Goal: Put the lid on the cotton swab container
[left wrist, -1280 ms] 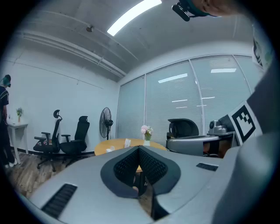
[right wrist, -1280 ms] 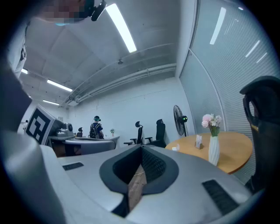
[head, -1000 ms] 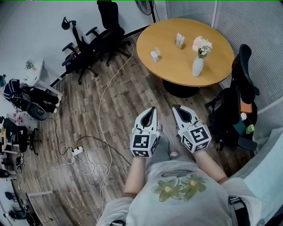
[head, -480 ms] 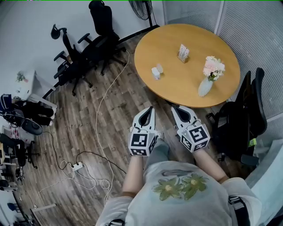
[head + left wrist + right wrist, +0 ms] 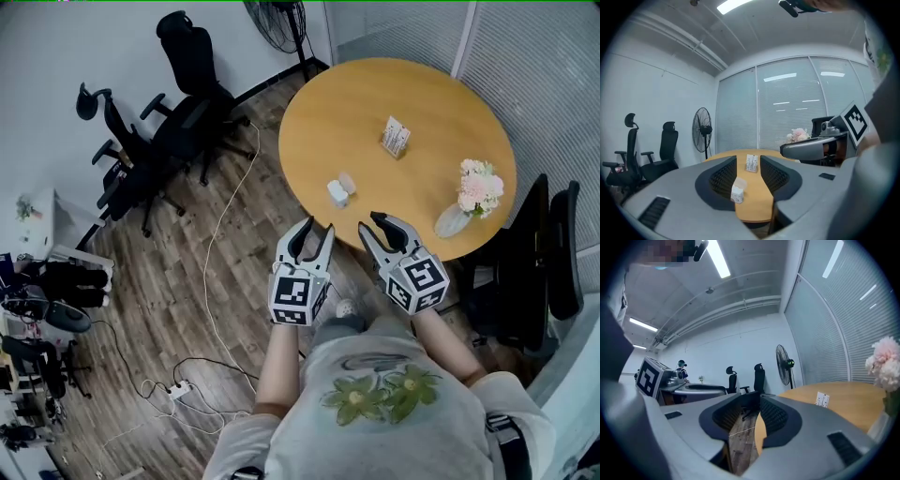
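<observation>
On the round wooden table (image 5: 422, 103), near its front-left edge, stands a small white box (image 5: 337, 194) with a clear piece (image 5: 348, 182) right beside it; they look like the cotton swab container and its lid. In the left gripper view the white box (image 5: 736, 195) and clear piece (image 5: 740, 183) show far ahead between the jaws. My left gripper (image 5: 316, 229) hovers short of the table edge, its jaws opening with nothing between them. Beside it my right gripper (image 5: 369, 222) is also opening and empty. Neither touches the table.
A card holder (image 5: 396, 137) stands mid-table and a vase of pink flowers (image 5: 464, 211) at its right edge. Black office chairs (image 5: 187, 56) and a fan (image 5: 277, 19) stand at the back left, another chair (image 5: 544, 253) at the right. A white cable (image 5: 220, 244) lies on the floor.
Both grippers have gone from shut to parted jaws. The person has moved closer to the table, so the white box and clear piece now lie just ahead of the grippers.
</observation>
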`<act>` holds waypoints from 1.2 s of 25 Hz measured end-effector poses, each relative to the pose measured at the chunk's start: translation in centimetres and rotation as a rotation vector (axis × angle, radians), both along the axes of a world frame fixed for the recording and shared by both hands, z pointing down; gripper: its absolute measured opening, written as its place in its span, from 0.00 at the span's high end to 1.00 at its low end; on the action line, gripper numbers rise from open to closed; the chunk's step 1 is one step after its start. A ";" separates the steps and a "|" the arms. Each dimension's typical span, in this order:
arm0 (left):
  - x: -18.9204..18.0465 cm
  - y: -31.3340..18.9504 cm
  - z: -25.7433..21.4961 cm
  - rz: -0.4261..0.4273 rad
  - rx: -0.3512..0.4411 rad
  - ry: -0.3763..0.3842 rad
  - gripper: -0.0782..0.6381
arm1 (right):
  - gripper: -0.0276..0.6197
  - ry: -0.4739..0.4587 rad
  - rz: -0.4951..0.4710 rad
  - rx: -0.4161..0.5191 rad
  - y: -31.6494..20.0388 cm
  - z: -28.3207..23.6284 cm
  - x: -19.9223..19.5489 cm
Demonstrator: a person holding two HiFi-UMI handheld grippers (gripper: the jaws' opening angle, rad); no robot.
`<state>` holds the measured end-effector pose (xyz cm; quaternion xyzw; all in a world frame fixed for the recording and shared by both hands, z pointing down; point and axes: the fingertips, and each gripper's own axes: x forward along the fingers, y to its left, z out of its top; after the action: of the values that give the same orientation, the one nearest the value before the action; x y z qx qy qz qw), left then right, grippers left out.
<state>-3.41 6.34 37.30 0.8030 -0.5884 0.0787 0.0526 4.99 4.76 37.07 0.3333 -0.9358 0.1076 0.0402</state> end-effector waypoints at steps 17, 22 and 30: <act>-1.4 -6.7 7.6 0.196 -0.162 -0.084 0.33 | 0.61 -0.040 0.113 -0.146 -8.5 4.6 0.1; -1.8 -9.8 10.7 0.218 -0.209 -0.112 0.33 | 0.61 -0.025 0.113 -0.190 -11.3 6.7 -0.4; -1.6 -13.0 16.5 0.302 -0.322 -0.152 0.30 | 0.59 0.019 0.106 -0.324 -15.1 11.7 -1.5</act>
<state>-5.04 -6.62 53.78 0.8550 -0.4436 0.2388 0.1232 3.49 -10.32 48.78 0.3721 -0.8870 0.2558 0.0967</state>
